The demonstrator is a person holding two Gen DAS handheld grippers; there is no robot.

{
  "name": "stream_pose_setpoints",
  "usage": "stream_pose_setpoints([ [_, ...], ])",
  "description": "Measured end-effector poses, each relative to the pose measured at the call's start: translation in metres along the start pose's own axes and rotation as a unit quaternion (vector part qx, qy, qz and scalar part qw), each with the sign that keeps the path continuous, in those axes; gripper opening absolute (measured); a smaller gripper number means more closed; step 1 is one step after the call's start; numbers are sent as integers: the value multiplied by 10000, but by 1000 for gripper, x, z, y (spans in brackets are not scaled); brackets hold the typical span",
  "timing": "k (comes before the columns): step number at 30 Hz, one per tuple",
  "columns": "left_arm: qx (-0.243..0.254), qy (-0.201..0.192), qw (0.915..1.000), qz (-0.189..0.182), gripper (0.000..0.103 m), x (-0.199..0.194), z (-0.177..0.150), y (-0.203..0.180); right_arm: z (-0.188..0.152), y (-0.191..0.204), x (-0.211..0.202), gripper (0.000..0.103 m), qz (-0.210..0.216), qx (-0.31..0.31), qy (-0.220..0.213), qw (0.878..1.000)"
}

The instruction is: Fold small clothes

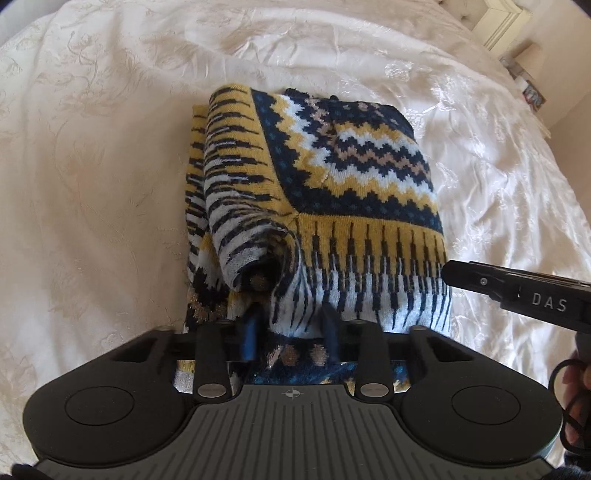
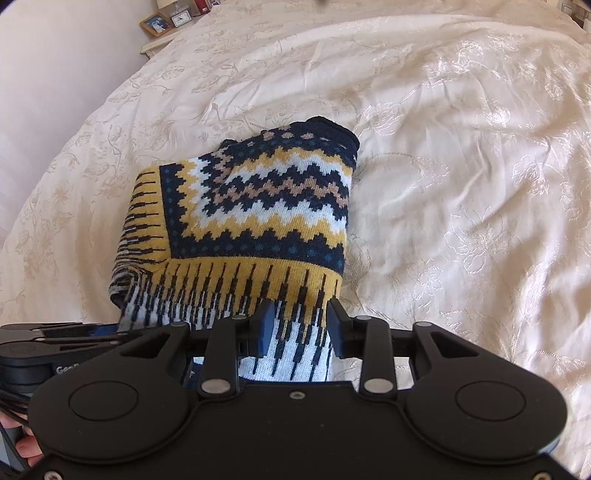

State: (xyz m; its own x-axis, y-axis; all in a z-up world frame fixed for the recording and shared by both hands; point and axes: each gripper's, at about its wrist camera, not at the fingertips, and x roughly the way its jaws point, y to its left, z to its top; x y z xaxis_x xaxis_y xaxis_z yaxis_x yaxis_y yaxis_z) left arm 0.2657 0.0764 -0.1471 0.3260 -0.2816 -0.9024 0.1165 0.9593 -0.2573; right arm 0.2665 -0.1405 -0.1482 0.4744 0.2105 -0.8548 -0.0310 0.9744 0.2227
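A fold is under way, it seems. The left gripper (image 1: 291, 332) pinches a gathered ridge of the patterned knit sweater (image 1: 332, 177) between its jaws; the garment lies ahead of them on the cream bedspread (image 1: 92, 166). The right gripper (image 2: 299, 328) clamps the near edge at the sweater's right side. Next, both should probably carry the held edge forward evenly. A rolled bulge left of the left jaws may spoil flatness. Far off, a framed photo (image 2: 157, 23) poses no obstacle.
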Motion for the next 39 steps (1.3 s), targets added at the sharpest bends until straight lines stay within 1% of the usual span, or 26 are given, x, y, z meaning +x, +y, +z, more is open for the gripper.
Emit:
stream_pose_setpoints([
  [1, 30, -66, 9999, 112, 6, -1, 0, 1, 0, 1, 0, 43, 9, -7, 3, 10000],
  [3, 157, -340, 9989, 290, 6, -11, -2, 3, 0, 3, -2, 43, 12, -83, -6, 10000],
  [5, 162, -457, 9981, 373, 5, -19, -8, 11, -1, 7, -4, 43, 51, -183, -42, 9998],
  [7, 59, -400, 9984, 400, 5, -21, -14, 22, -1, 11, -4, 43, 136, -282, -70, 9995],
  [8, 16, -342, 9981, 503, 0, -20, -17, 27, -1, 13, -3, 43, 165, -339, -83, 9993],
  [9, -46, -270, 9973, 678, 0, -19, -20, 31, -2, 16, -1, 43, 186, -392, -77, 9990],
  [10, -125, -188, 9972, 707, 0, -16, -22, 38, -2, 19, 5, 43, 193, -423, -26, 9989],
  [12, -277, -37, 9971, 711, 0, -15, -25, 50, -4, 23, 19, 44, 210, -361, 148, 9990],
  [13, -258, -50, 9968, 755, 0, -18, -25, 51, -6, 25, 27, 44, 329, -324, 245, 9986],
  [14, -166, -101, 9964, 827, 0, -22, -25, 51, -9, 28, 37, 44, 565, -343, 424, 9969],
  [16, 20, -310, 9954, 910, 1, -33, -21, 46, -17, 42, 55, 44, 884, -682, 908, 9896],
  [17, 67, -439, 9950, 900, 1, -39, -17, 42, -21, 51, 57, 44, 884, -987, 932, 9868],
  [18, 144, -601, 9943, 865, 2, -46, -12, 37, -25, 57, 57, 44, 863, -1243, 896, 9844],
  [19, 269, -800, 9931, 818, 8, -53, -5, 29, -26, 60, 56, 44, 863, -1348, 861, 9833],
  [21, 525, -1186, 9893, 660, 22, -62, 6, 13, -26, 56, 51, 44, 997, -1099, 810, 9856],
  [22, 630, -1342, 9876, 526, 32, -63, 12, 6, -25, 53, 48, 44, 1054, -952, 771, 9869],
  [23, 708, -1408, 9867, 389, 37, -61, 18, 0, -24, 48, 43, 44, 1073, -847, 688, 9882],
  [25, 869, -1360, 9868, 155, 37, -45, 32, -14, -20, 41, 33, 44, 1016, -799, 519, 9903],
  [28, 966, -1250, 9872, 232, 37, -15, 44, -22, -10, 28, 17, 43, 911, -794, 277, 9923],
  [29, 921, -1156, 9886, 281, 37, -6, 47, -21, -6, 23, 11, 43, 829, -803, 177, 9932],
  [30, 858, -946, 9907, 463, 37, 6, 48, -16, -1, 19, 6, 43, 740, -801, 81, 9940],
  [31, 783, -709, 9919, 700, 34, 15, 47, -9, 5, 13, 1, 43, 640, -784, -35, 9949],
  [32, 727, -601, 9923, 808, 33, 20, 45, -2, 11, 10, -2, 43, 556, -765, -157, 9954],
  [33, 725, -586, 9916, 902, 33, 21, 40, 5, 19, 4, -5, 43, 490, -743, -280, 9956],
  [36, 1061, -635, 9872, 1007, 34, 18, 28, 8, 44, -2, -1, 44, 359, -648, -567, 9956],
  [39, 1018, -625, 9876, 1014, 34, 14, 25, 10, 67, 0, 18, 44, 364, -646, -766, 9943],
])
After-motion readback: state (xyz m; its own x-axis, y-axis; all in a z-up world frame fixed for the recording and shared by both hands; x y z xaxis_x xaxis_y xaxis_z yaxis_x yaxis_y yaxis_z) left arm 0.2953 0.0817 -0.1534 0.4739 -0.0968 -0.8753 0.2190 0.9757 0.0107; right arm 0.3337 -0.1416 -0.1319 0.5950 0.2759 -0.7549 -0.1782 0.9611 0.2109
